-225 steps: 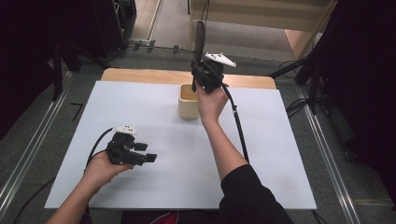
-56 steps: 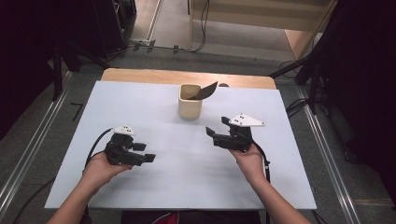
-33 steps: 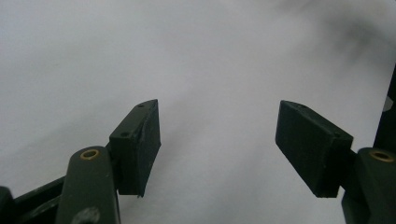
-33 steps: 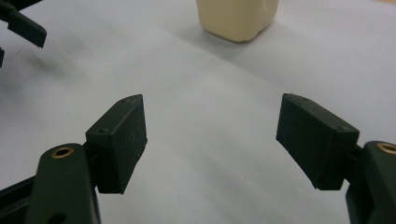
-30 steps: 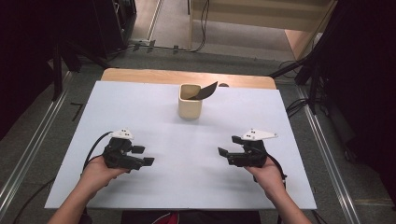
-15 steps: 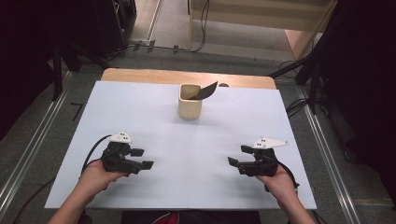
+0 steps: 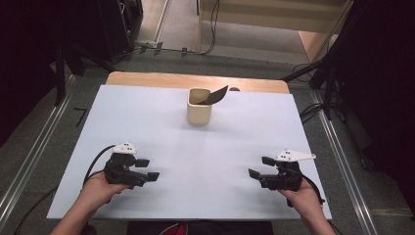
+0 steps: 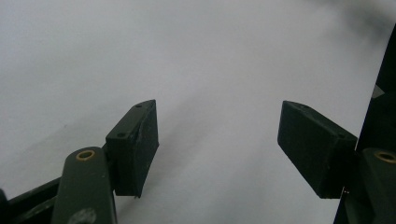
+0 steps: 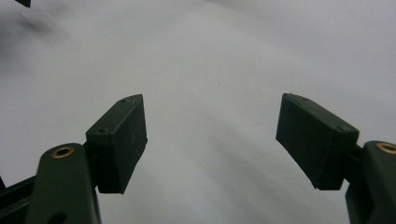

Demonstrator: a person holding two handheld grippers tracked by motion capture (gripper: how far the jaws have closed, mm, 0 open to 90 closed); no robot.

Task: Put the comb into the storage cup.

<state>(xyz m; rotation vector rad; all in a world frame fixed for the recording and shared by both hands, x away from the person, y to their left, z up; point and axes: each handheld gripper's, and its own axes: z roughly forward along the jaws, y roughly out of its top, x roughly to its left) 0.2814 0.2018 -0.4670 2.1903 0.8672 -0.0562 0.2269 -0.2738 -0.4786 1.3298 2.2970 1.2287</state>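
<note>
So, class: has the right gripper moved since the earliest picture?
Yes. The right gripper has come away from the cream cup at the table's far side to the near right corner, jaws open and empty.

Matt white table sheet (image 7: 195, 152), smooth cream cup (image 7: 199, 108), wooden edge (image 7: 147, 79).

Lower part of the black utensil (image 7: 215, 95) hidden inside the cream cup (image 7: 199, 112).

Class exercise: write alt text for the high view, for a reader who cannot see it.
A person's two hands rest near the front edge of a white table, each holding an open, empty gripper: left gripper, right gripper. Farther back stands a cream cup with a dark utensil leaning out of it.
</note>
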